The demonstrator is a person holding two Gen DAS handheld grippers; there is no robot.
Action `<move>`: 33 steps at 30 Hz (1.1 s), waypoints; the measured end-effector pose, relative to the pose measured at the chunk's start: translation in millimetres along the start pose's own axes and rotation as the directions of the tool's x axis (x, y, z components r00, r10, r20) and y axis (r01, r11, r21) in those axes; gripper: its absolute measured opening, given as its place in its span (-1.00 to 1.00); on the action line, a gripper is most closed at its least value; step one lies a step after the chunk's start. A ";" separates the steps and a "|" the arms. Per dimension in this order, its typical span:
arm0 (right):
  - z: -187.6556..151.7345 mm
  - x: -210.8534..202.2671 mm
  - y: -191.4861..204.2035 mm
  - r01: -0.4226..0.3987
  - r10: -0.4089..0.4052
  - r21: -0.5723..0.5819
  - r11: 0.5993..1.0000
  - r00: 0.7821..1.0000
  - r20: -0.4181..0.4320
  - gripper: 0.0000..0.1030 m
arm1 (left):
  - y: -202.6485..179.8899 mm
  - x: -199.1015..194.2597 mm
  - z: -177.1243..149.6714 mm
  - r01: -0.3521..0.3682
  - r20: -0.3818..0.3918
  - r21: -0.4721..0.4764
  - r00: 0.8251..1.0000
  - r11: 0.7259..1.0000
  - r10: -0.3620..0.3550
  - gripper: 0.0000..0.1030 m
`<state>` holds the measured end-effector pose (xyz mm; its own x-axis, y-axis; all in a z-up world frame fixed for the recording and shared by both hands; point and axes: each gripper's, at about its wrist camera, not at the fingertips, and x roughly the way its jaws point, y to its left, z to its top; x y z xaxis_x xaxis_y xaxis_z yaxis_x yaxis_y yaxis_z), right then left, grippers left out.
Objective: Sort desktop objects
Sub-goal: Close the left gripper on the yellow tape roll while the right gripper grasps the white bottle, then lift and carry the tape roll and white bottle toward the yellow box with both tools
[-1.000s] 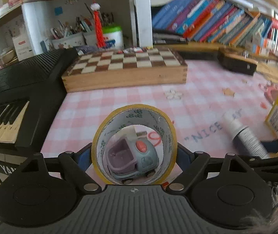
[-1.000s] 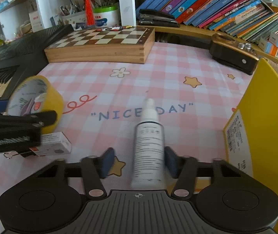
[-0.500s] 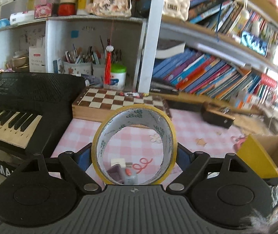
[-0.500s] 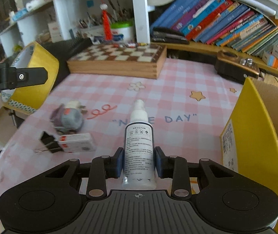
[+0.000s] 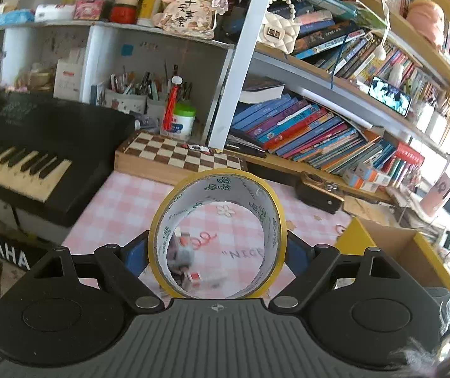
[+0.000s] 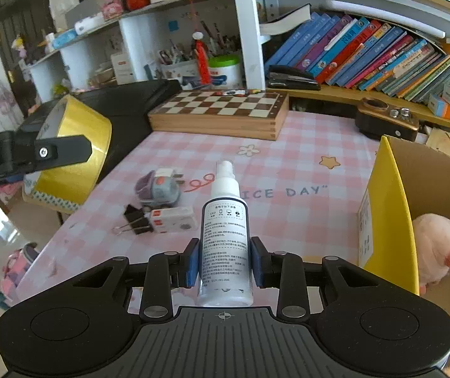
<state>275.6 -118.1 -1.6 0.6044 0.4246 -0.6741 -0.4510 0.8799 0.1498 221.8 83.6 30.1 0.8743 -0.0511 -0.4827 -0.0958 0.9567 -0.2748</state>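
Tape roll (image 5: 217, 234) pinched in our left tool (image 5: 217, 252), spray bottle (image 6: 225, 239) pinched in our right tool (image 6: 225, 261); we had lifted both off the worktop (image 6: 288, 220) a second earlier. Yellow box (image 6: 388, 208) sat right of the bottle, likely the drop spot.

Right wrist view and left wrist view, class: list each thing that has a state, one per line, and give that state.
left gripper: shut on the tape roll, raised
tape roll: gripped, off the table
right gripper: shut on the spray bottle
spray bottle: gripped, cap on
cardboard box: open, plush toy inside
toy car: lying on the table
binder clip: on the table
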 end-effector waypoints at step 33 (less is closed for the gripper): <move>-95.3 -120.9 44.2 -0.049 0.049 0.025 0.999 0.999 -0.015 -0.36 | -0.4 -143.4 -85.6 0.119 -0.037 -0.112 0.992 0.987 -0.123 0.61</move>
<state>119.9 -150.9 17.6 0.5716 0.4639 -0.6769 -0.4634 0.8632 0.2004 55.8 66.0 28.2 0.8612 -0.1794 -0.4755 -0.0441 0.9057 -0.4216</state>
